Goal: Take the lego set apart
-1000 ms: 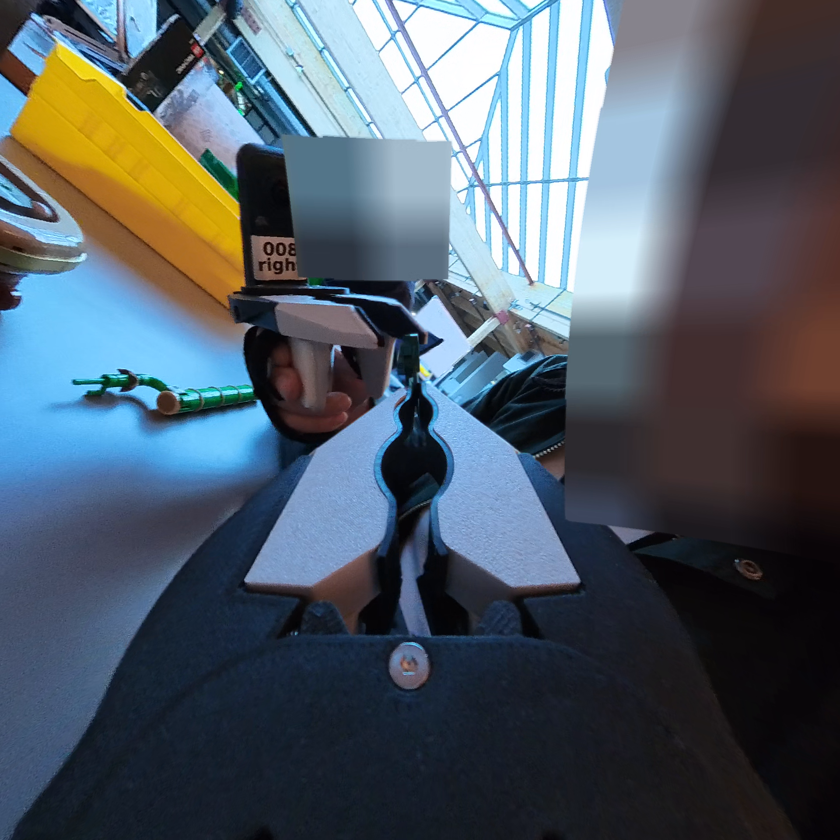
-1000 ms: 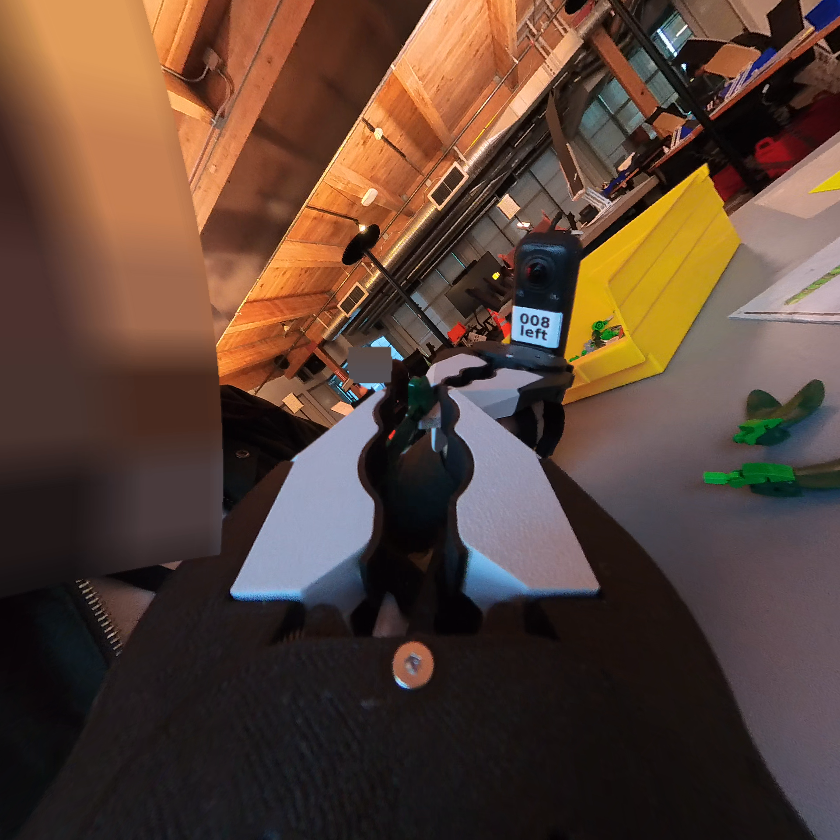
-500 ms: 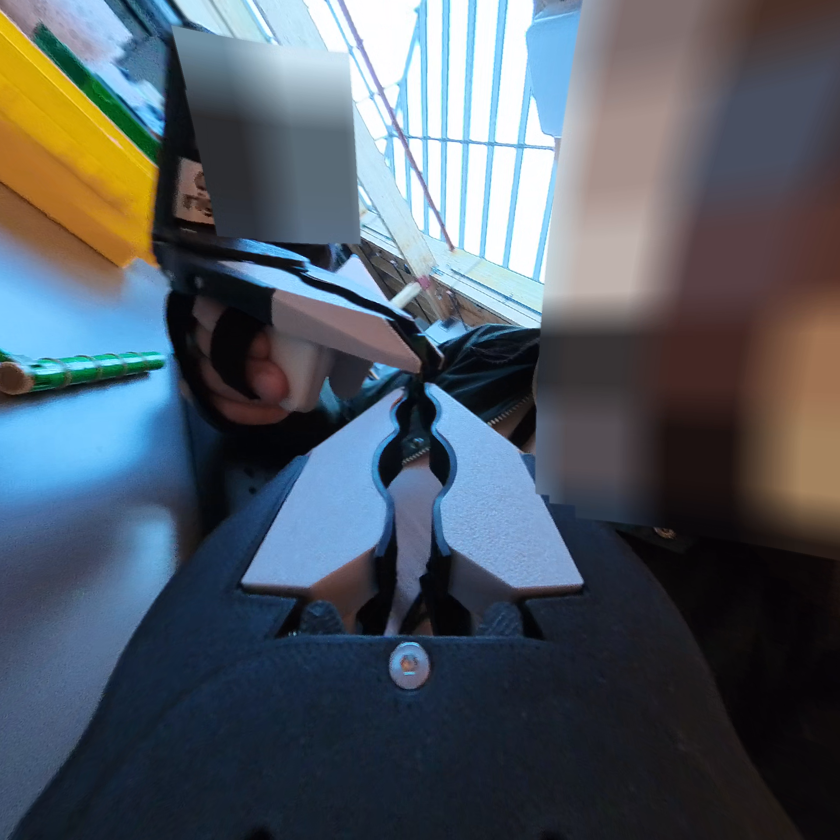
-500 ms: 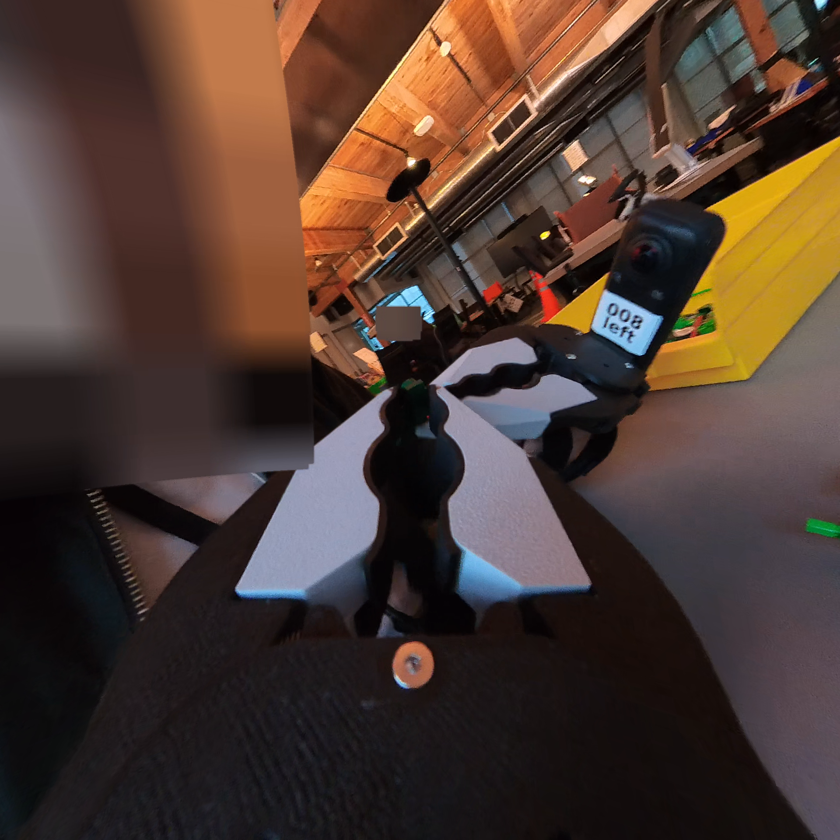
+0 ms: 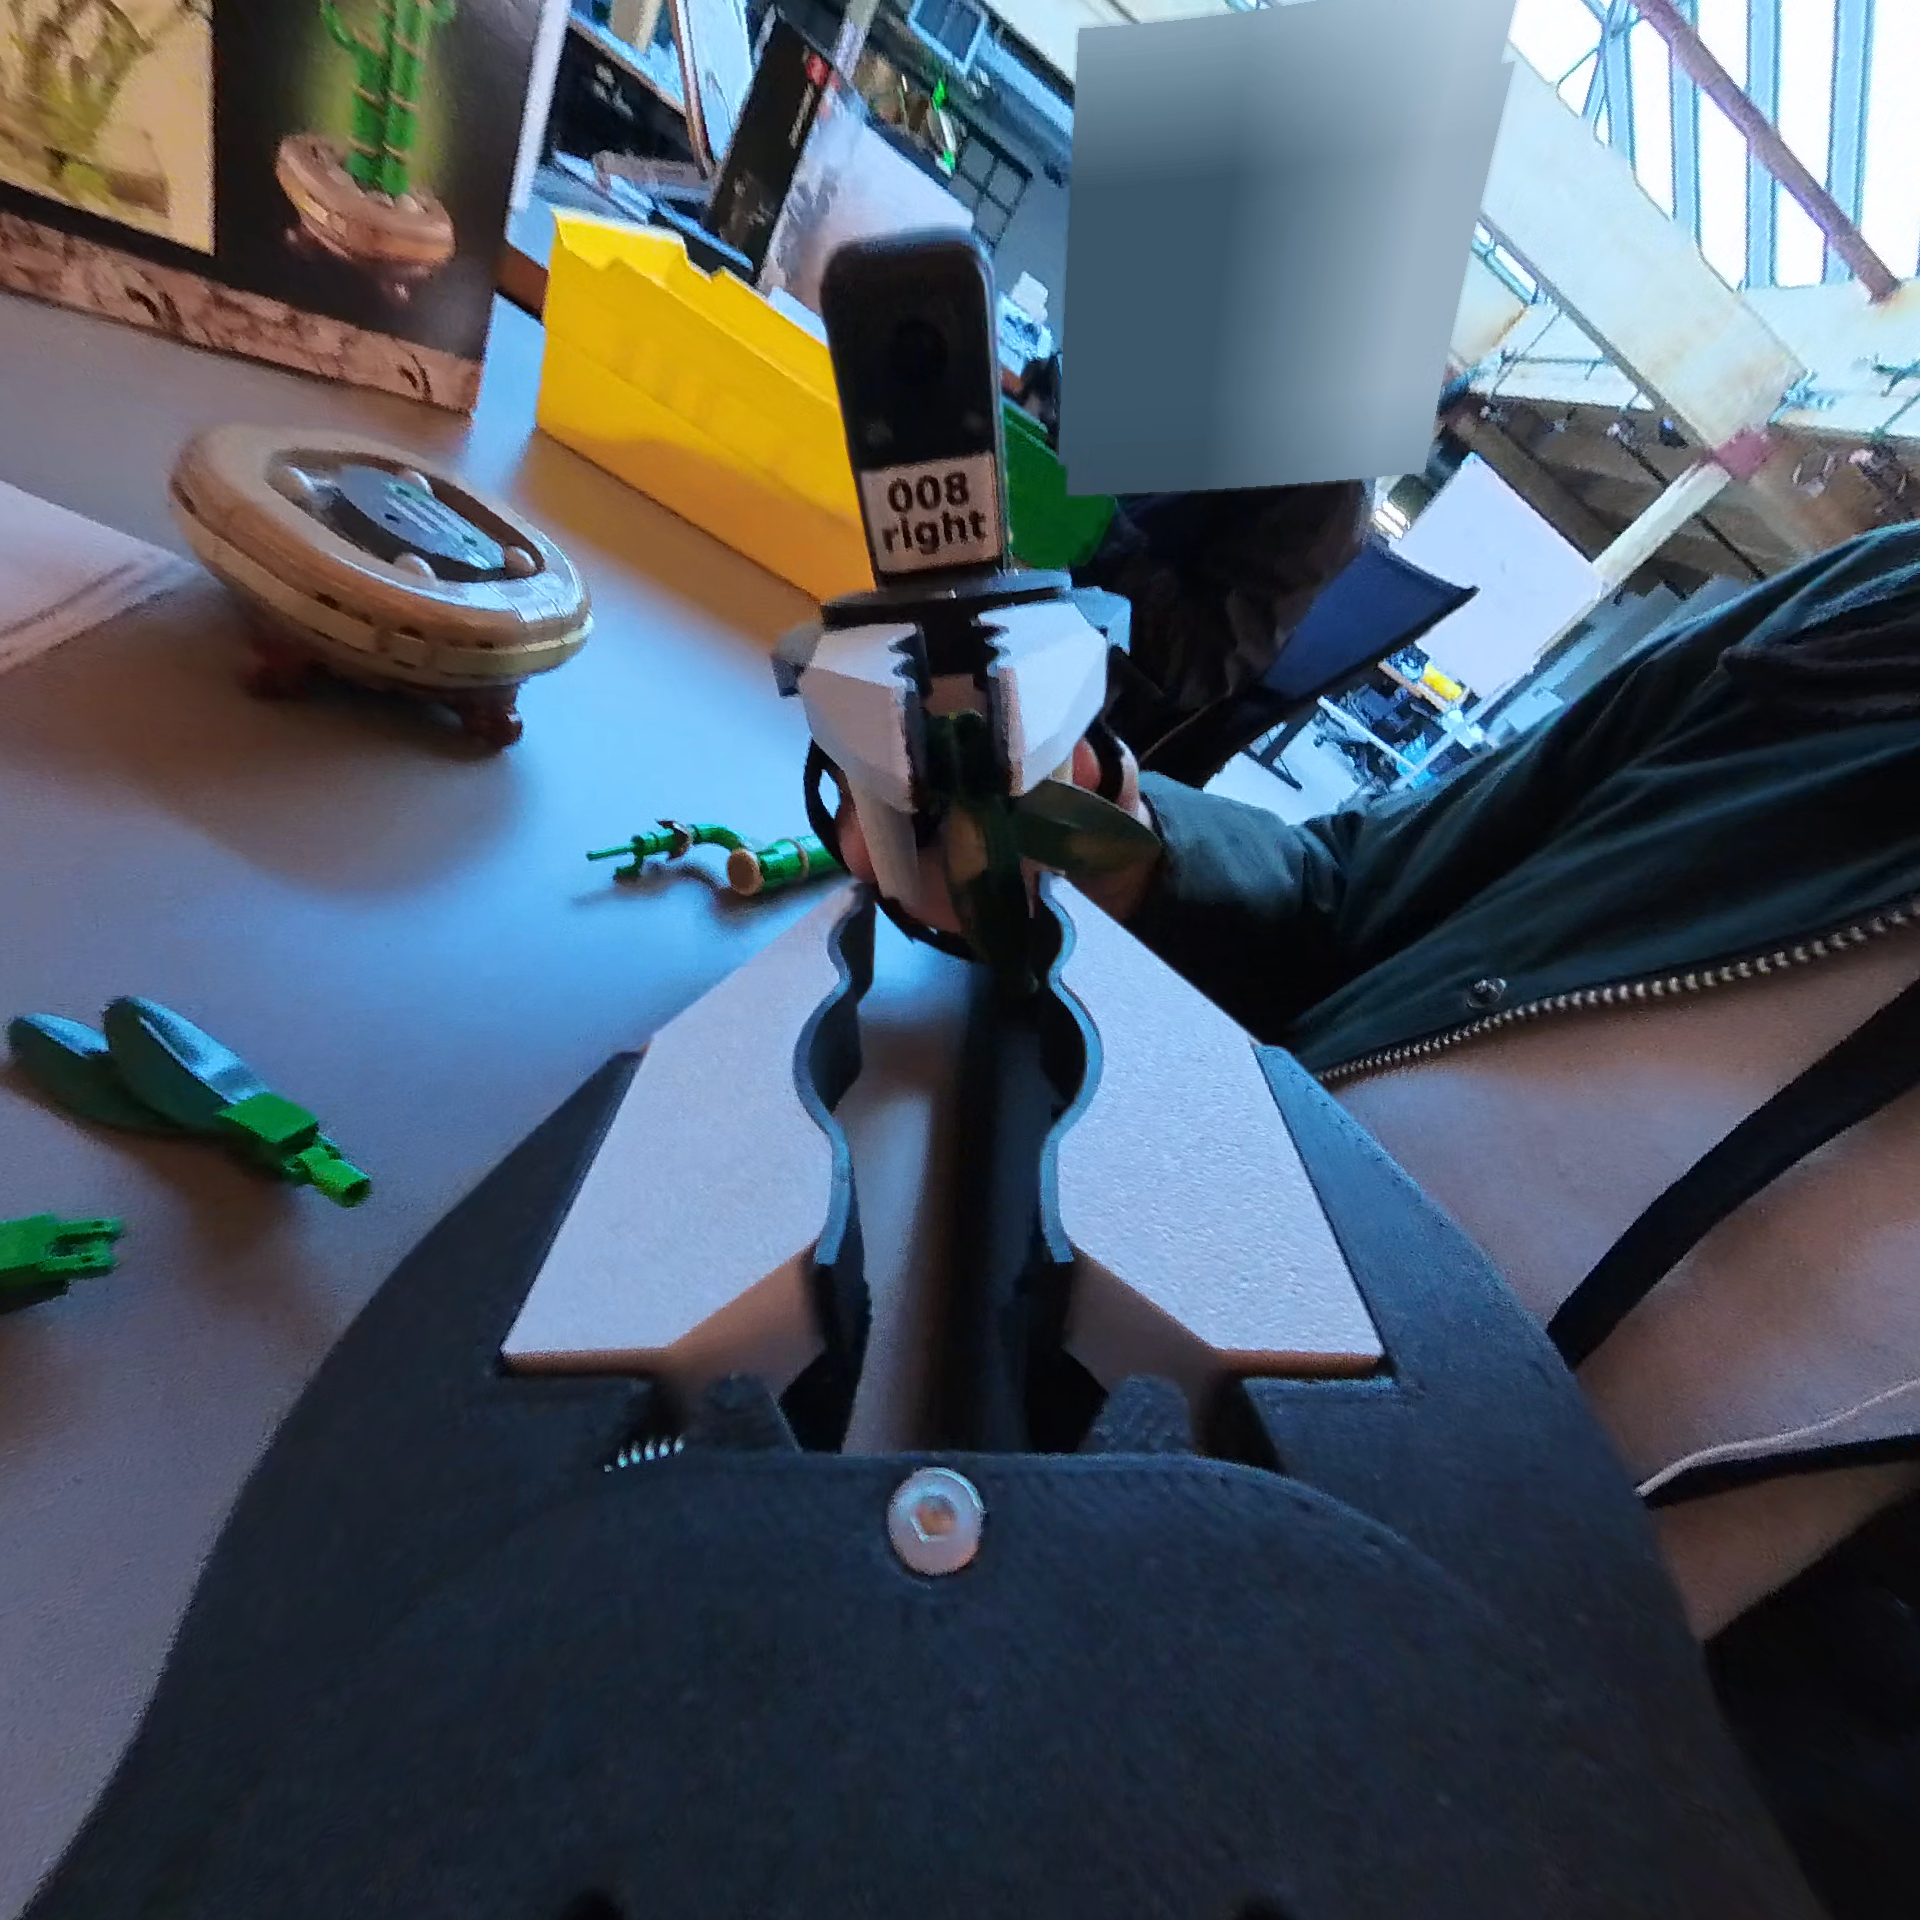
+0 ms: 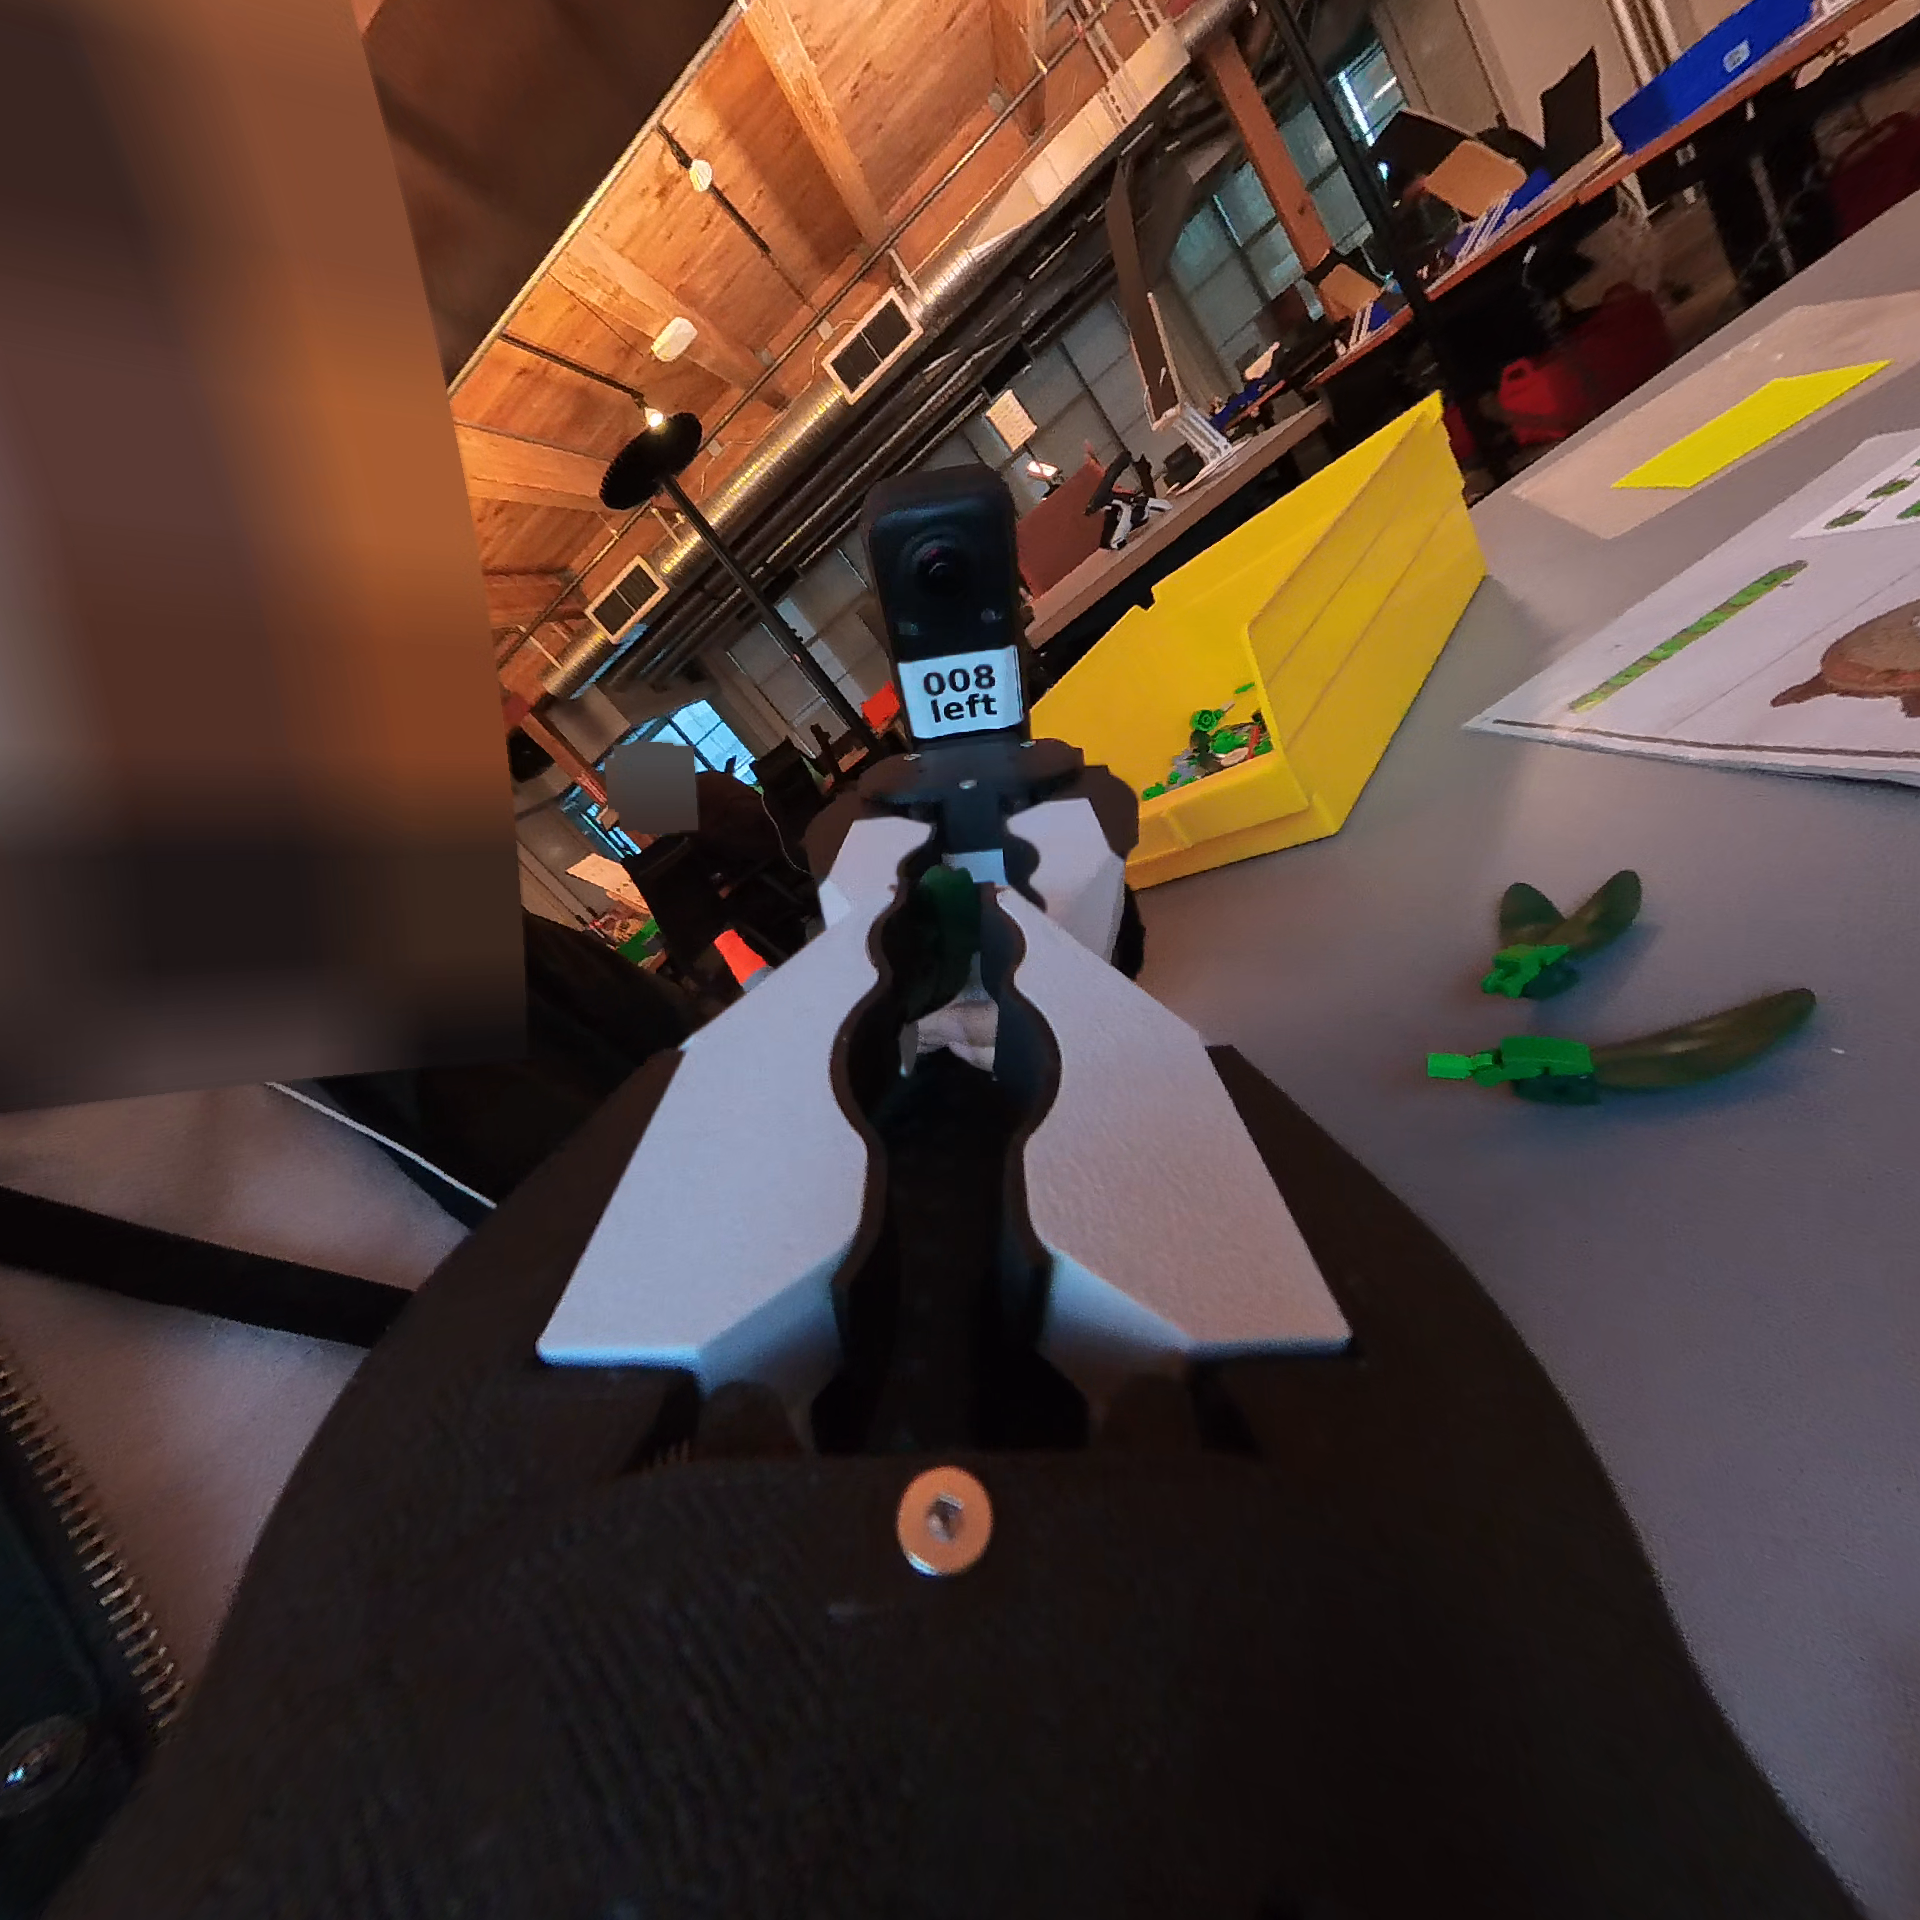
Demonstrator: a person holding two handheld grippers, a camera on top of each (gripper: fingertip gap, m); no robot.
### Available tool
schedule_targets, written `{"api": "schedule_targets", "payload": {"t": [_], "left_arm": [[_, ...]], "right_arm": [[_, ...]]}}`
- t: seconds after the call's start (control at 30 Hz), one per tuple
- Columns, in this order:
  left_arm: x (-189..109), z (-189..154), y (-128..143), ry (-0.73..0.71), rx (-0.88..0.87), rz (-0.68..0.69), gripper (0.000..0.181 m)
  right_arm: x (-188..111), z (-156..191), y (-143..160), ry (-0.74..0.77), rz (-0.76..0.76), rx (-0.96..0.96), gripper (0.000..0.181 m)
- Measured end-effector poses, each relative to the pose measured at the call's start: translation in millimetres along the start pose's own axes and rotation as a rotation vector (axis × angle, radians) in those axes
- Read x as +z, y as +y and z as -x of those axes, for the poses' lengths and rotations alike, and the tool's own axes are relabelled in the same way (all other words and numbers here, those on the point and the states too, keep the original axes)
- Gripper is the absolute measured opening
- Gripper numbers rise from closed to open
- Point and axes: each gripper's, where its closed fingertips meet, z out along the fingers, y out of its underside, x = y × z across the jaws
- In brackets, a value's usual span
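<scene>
Two tongs held nose to nose above the grey surface (image 5: 364, 935), just in front of a person's dark jacket (image 5: 1558, 831).

Left tongs (image 5: 951, 940): released, clear gap btwn the fingers. A green leaf piece (image 5: 987, 883) pokes from the far tongs toward the gap and lies against the right-side finger (image 5: 1143, 1091); not pinched by both.

Right tongs (image 6: 940, 914): clenched on the leaf piece, tips nearly together w/ dark green showing btwn them. In left wrist view, same tongs seen head-on, leaf blade sticking out sideways, a hand (image 5: 883, 842) wrapped round the grip below.

Rest of the lego set already spread on the surface:
- tan round pot base (image 5: 384, 582) on dark feet, far left, upright
- bent green stalk (image 5: 717, 857) w/ tan end, lying flat near the right tongs
- pair of dark green leaves (image 5: 177, 1081) on a bright green stem, left foreground
- another green bit (image 5: 52, 1252) at the left edge, cut off by frame
- in right wrist view, two more leaf pieces (image 6: 1621, 1044) lying apart, to the right of the tongs

Yellow bin (image 6: 1299, 675) behind, w/ small green parts in its low front corner. Printed booklet (image 6: 1714, 665) to the right of it, flat. Set's box (image 5: 239, 177) standing behind the pot base.
</scene>
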Motion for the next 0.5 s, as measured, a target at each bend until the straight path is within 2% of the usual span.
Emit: {"api": "schedule_targets", "payload": {"t": [0.1,0.27,0.43,0.5], "left_arm": [[6.1,-3.4,10.3,0.012,0.009,0.062,0.027],[10.1,-2.1,22.9,-0.034,0.101,0.140,0.000],[8.6,5.3,22.2,-0.057,0.064,0.132,0.000],[5.6,11.3,16.1,-0.075,0.025,0.092,0.016]], "right_arm": [[0.3,-1.7,-0.7,-0.007,-0.009,0.026,0.010],[-1.6,-4.4,-3.6,0.002,-0.027,0.046,0.010],[-2.6,-8.2,-3.4,0.020,-0.031,0.071,0.010],[-3.4,-11.6,-3.6,0.036,-0.034,0.077,0.010]]}}
